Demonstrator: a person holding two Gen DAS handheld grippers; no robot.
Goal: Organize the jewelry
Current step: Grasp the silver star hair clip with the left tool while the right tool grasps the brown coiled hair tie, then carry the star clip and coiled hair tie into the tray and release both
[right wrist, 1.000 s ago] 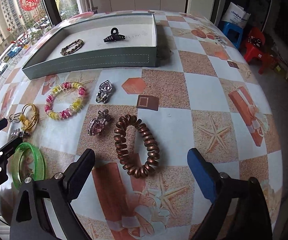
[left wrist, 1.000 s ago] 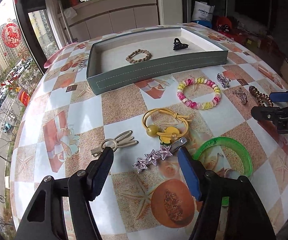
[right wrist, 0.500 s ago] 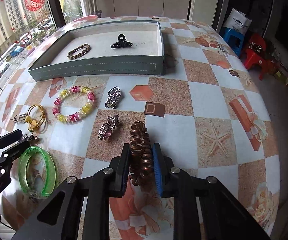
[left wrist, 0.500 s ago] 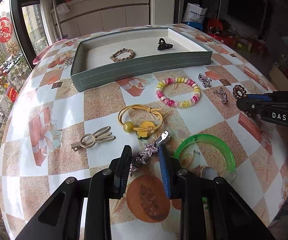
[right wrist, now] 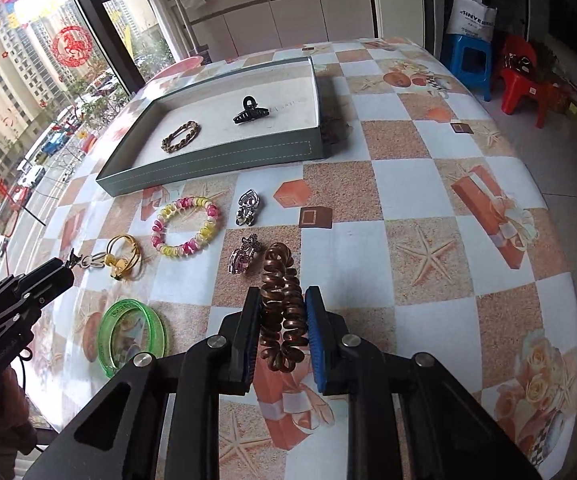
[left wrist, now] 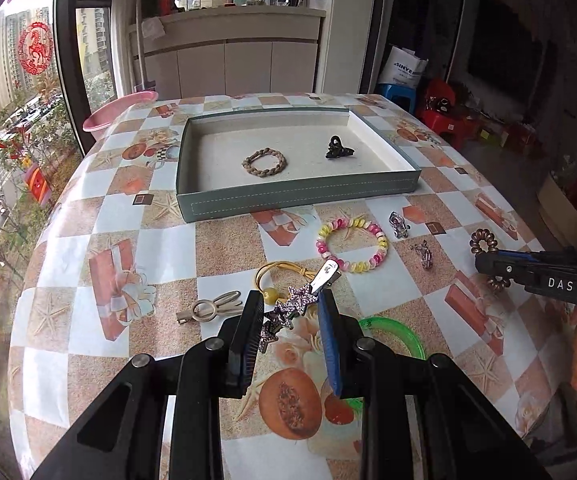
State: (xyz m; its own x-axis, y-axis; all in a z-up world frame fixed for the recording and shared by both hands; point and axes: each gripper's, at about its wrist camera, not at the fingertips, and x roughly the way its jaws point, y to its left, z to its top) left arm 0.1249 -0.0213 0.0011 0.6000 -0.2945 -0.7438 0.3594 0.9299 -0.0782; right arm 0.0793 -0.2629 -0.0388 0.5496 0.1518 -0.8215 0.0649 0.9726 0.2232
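My left gripper [left wrist: 290, 304] is shut on a star-studded hair clip [left wrist: 300, 302] and holds it above the table. My right gripper [right wrist: 282, 300] is shut on a brown spiral hair tie [right wrist: 282, 312], lifted off the table; it also shows in the left wrist view [left wrist: 484, 242]. A green-grey tray [left wrist: 300, 196] at the back holds a braided bracelet [left wrist: 264, 162] and a black claw clip [left wrist: 338, 150]. Loose on the table lie a pink-yellow bead bracelet [left wrist: 352, 244], a yellow hair tie [left wrist: 276, 276], a green bangle [right wrist: 132, 336] and a beige clip [left wrist: 212, 308].
Two small silver-pink clips [right wrist: 248, 208] [right wrist: 242, 258] lie between the bead bracelet and my right gripper. A pink basin [left wrist: 118, 110] sits at the table's far left edge. Blue and red stools [right wrist: 500, 64] stand on the floor beyond the table's right side.
Both grippers closed on their items and have lifted them off the table, the left with the star clip, the right with the spiral hair tie. Both views now sit higher.
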